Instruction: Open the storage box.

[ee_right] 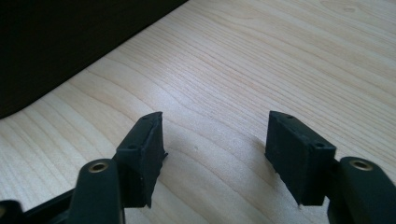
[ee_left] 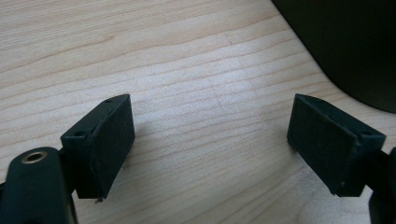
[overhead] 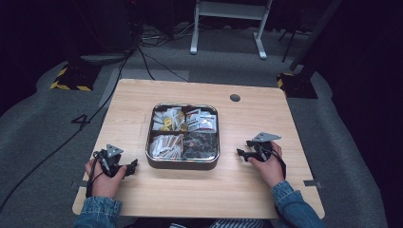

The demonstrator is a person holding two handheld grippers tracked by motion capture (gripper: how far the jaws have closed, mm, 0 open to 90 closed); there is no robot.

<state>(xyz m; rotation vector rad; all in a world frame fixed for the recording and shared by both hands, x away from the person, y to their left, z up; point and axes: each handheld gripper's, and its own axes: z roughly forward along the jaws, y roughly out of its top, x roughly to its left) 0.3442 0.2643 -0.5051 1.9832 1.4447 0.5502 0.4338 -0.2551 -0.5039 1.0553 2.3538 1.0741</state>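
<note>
Tray (overhead: 183,164), four compartments full of small packets, sits between the two grippers, untouched by either. Nearest the person, the left gripper (overhead: 127,168) rests on the surface (overhead: 247,190) with its jaws spread wide and nothing between them; the tray's dark wall lies just beyond it, toward its right. The right gripper (overhead: 243,154) also rests released and empty, the tray a little farther off on its left. By my reading, no packet has been picked yet; all the handling remains.

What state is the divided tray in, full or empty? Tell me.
Full: all four compartments of the divided tray hold packets.
</note>
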